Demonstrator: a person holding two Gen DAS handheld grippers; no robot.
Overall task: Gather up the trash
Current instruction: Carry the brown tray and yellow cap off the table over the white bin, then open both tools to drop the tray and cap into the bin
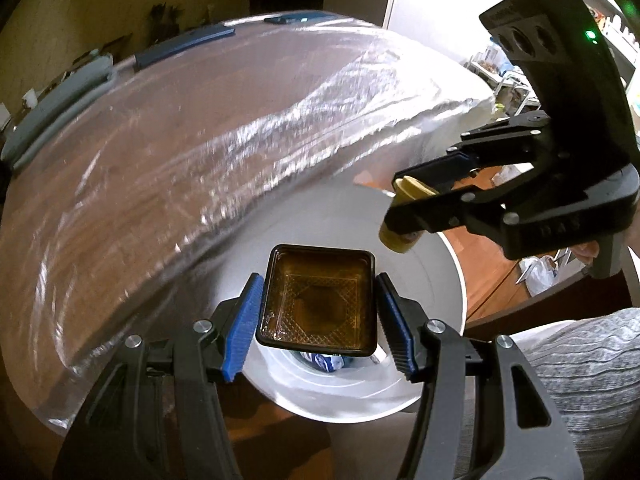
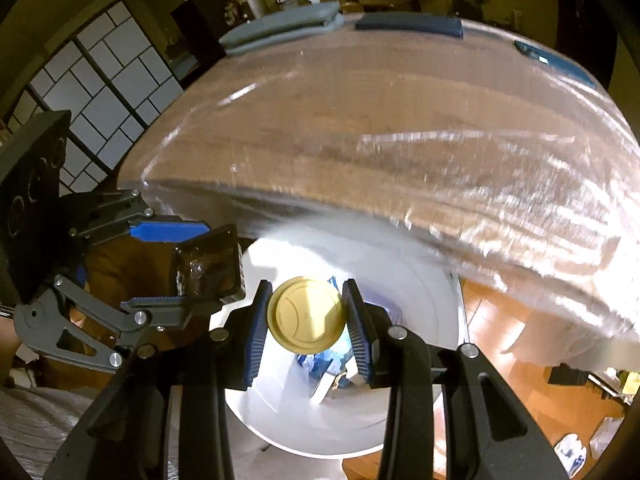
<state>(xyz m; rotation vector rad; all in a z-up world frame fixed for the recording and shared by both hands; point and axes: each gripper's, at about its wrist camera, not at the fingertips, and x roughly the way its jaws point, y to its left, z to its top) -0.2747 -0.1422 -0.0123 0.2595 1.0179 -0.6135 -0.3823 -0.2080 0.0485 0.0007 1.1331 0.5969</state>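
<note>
My left gripper (image 1: 318, 312) is shut on a small square brown plastic tray (image 1: 317, 298) with a black rim, held over the open mouth of a white round bin (image 1: 440, 300). My right gripper (image 2: 306, 314) is shut on a yellow paper cup (image 2: 306, 312), seen end-on, also over the bin (image 2: 420, 280). In the left wrist view the right gripper (image 1: 404, 208) holds the cup (image 1: 400, 232) at the bin's far right rim. In the right wrist view the left gripper (image 2: 180, 264) holds the tray (image 2: 208, 264) at the bin's left rim. Blue and white trash (image 2: 320, 360) lies deep inside the bin.
A wooden table (image 1: 160, 160) under clear plastic sheeting runs beside the bin, with blue and grey pads (image 2: 288, 24) at its far edge. Orange wooden floor (image 2: 500, 340) shows to the right. A grey-clothed leg (image 1: 580, 380) is at the lower right.
</note>
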